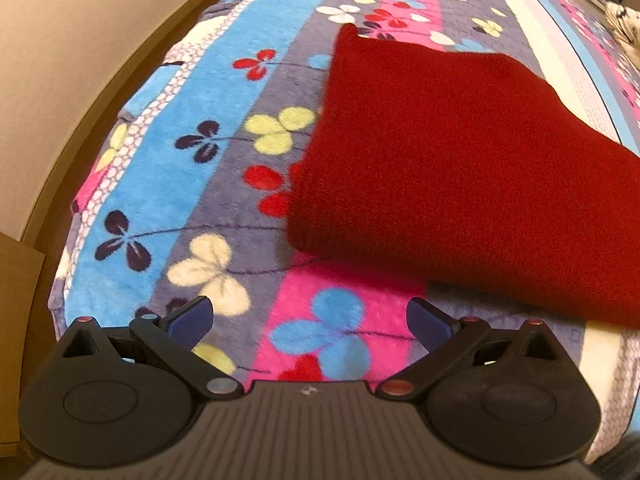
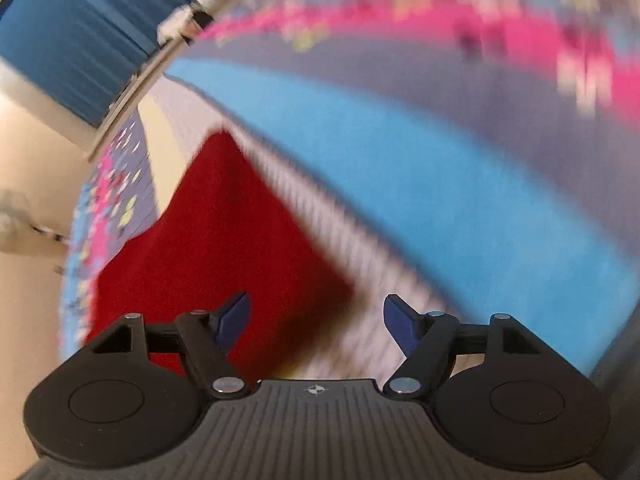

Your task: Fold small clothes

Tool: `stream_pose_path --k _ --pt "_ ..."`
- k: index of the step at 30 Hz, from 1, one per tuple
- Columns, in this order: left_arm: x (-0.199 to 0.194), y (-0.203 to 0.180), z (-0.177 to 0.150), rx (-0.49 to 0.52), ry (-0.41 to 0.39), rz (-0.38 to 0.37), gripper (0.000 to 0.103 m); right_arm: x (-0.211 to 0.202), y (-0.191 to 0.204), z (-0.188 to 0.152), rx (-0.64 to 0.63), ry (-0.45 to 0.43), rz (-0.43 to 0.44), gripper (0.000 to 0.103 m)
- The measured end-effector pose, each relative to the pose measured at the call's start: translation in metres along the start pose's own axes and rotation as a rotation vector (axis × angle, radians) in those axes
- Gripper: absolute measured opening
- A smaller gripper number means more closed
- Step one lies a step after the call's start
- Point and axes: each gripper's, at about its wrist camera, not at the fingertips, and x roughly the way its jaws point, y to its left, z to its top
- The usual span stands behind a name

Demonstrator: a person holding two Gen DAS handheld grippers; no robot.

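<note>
Red folded cloth [image 1: 460, 176] on floral blanket [image 1: 224, 152]

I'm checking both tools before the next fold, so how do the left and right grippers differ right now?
The left gripper hangs over bare floral blanket, the red cloth ahead to its right; the right gripper hangs over that cloth's corner. The left view is sharp, the right view smeared. Both stand open, holding nothing.

Left gripper [image 1: 310, 320] gapes empty over the floral blanket [image 1: 224, 160] — folded red garment [image 1: 460, 184] lies just ahead
</note>
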Motion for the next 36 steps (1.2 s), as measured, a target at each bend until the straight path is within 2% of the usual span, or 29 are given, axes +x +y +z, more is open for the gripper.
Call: stream_pose_path --k 2,5,7,8,11,15,18,20,22,26,27,29,31,33,34,36 --pt "0.003 0.009 0.004 -0.022 -0.015 0.014 0.103 0.017 -0.003 -0.002 0.049 0.020 0.048 0.076" --pt "0.008 0.029 0.014 -0.091 -0.037 0.016 0.103 0.030 -0.001 0.004 0.159 -0.042 0.117 0.074" --pt "0.015 0.039 0.022 -0.122 -0.047 0.020 0.103 0.038 0.004 0.009 0.202 -0.039 0.122 0.042" --pt "0.020 0.041 0.027 -0.125 -0.049 0.035 0.103 0.041 0.010 0.011 0.174 -0.029 0.110 0.025" --pt "0.045 0.049 0.040 -0.143 -0.029 0.074 0.103 0.039 0.023 0.009 0.130 -0.049 0.051 0.022" --pt "0.064 0.066 0.047 -0.215 0.008 0.091 0.103 0.042 0.058 0.009 0.034 -0.066 -0.113 0.021" --pt "0.073 0.076 0.045 -0.217 0.028 0.080 0.103 0.035 0.114 -0.001 -0.201 -0.139 -0.284 0.019" --pt "0.081 0.079 0.043 -0.199 0.045 0.076 0.103 0.024 0.171 -0.026 -0.442 -0.261 -0.325 0.018" --pt "0.088 0.083 0.041 -0.197 0.059 0.044 0.103 0.015 0.230 -0.066 -0.719 -0.388 -0.296 0.015" --pt "0.087 0.090 0.036 -0.202 0.039 0.007 0.103 0.021 0.313 -0.180 -1.233 -0.482 -0.156 0.015" --pt "0.086 0.093 0.035 -0.206 0.036 -0.002 0.103 0.027 0.325 -0.209 -1.351 -0.475 -0.115 0.015" --pt "0.084 0.100 0.031 -0.218 0.031 -0.020 0.103 0.042 0.335 -0.268 -1.555 -0.404 -0.021 0.015" --pt "0.083 0.106 0.029 -0.227 0.027 -0.023 0.103 0.063 0.329 -0.316 -1.717 -0.292 0.039 0.015" --pt "0.083 0.109 0.027 -0.227 0.025 -0.029 0.103 0.084 0.318 -0.349 -1.805 -0.143 0.051 0.015" --pt "0.083 0.110 0.027 -0.223 0.024 -0.029 0.103 0.091 0.310 -0.359 -1.833 -0.123 0.044 0.015" --pt "0.082 0.110 0.027 -0.212 0.019 -0.031 0.103 0.095 0.301 -0.369 -1.877 -0.180 0.025 0.016"
